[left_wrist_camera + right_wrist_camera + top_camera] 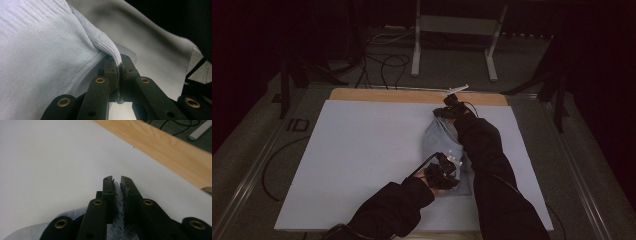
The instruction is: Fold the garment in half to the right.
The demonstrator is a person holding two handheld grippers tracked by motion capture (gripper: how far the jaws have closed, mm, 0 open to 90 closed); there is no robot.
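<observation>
A pale blue knit garment (439,145) lies bunched on the white sheet (362,150), right of the middle. My left gripper (447,170) sits at the garment's near end, shut on a ribbed hem fold (107,46). In the left gripper view its tips (119,66) pinch that ribbed edge. At the far end, by the wooden strip, my right gripper (451,107) is shut on the cloth. In the right gripper view a sliver of blue fabric (118,202) is squeezed between the tips (117,181). The right sleeve covers part of the garment.
A wooden table edge (412,95) runs along the back of the white sheet. Beyond it stand a metal frame's legs (416,50) and loose cables (382,62) on the floor. Wide bare sheet lies to the left of the garment.
</observation>
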